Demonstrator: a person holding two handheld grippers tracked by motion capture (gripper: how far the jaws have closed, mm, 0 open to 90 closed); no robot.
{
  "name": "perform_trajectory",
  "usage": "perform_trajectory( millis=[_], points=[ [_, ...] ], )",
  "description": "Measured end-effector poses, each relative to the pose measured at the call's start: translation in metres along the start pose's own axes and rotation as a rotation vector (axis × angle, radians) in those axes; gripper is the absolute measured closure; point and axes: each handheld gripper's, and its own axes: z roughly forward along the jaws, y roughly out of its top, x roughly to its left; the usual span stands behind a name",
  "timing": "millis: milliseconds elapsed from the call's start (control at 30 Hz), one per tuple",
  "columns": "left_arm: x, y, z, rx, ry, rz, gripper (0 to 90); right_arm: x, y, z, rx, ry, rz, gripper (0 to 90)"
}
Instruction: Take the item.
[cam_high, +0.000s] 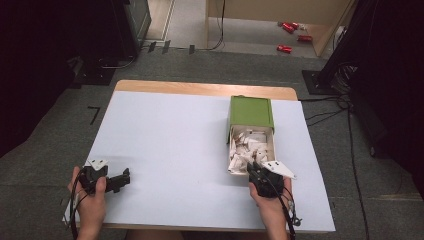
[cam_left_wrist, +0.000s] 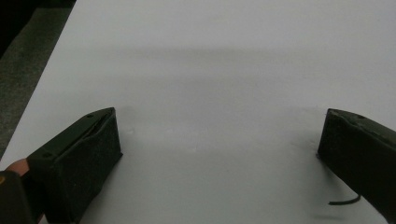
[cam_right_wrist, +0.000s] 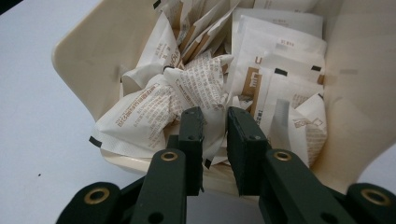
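The right hand-held gripper (cam_right_wrist: 215, 116), at the worktop's (cam_high: 165, 145) 4 o'clock, pinches a crumpled sachet (cam_right_wrist: 154, 112), jaws nearly closed. The left hand-held gripper (cam_left_wrist: 219, 140) rests wide open, empty. The cream tray (cam_right_wrist: 88, 56) holds sachets.

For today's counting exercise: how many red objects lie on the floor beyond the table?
4, as far as the high view shows: two close together, one to their right, one nearer the table. More may be hidden behind the wooden panel.

box (cam_high: 251, 112): green sleeve, cream drawer
sachets (cam_right_wrist: 187, 93): white, brown print, black marks
table sheet (cam_high: 175, 150): white
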Motion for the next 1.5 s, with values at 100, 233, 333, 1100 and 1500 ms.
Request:
perform_trajectory(
  millis=[100,233,333,1100,1500],
  points=[
    [0.000,0.000,0.000,0.000,0.000,0.000,0.0,0.000,0.003,-0.005,-0.012,0.006,-0.004,77.6],
    [0.000,0.000,0.000,0.000,0.000,0.000,0.0,-0.003,0.009,-0.013,-0.025,0.006,0.000,77.5],
    [0.000,0.000,0.000,0.000,0.000,0.000,0.0,-0.005,0.012,-0.019,-0.027,0.008,-0.003,77.5],
    [0.000,0.000,0.000,0.001,0.000,0.001,0.0,-0.029,0.033,-0.063,-0.078,0.000,0.027,77.5],
    [0.000,0.000,0.000,0.001,0.000,0.001,0.0,-0.043,0.035,-0.072,-0.087,-0.009,0.057,77.4]
  ],
)
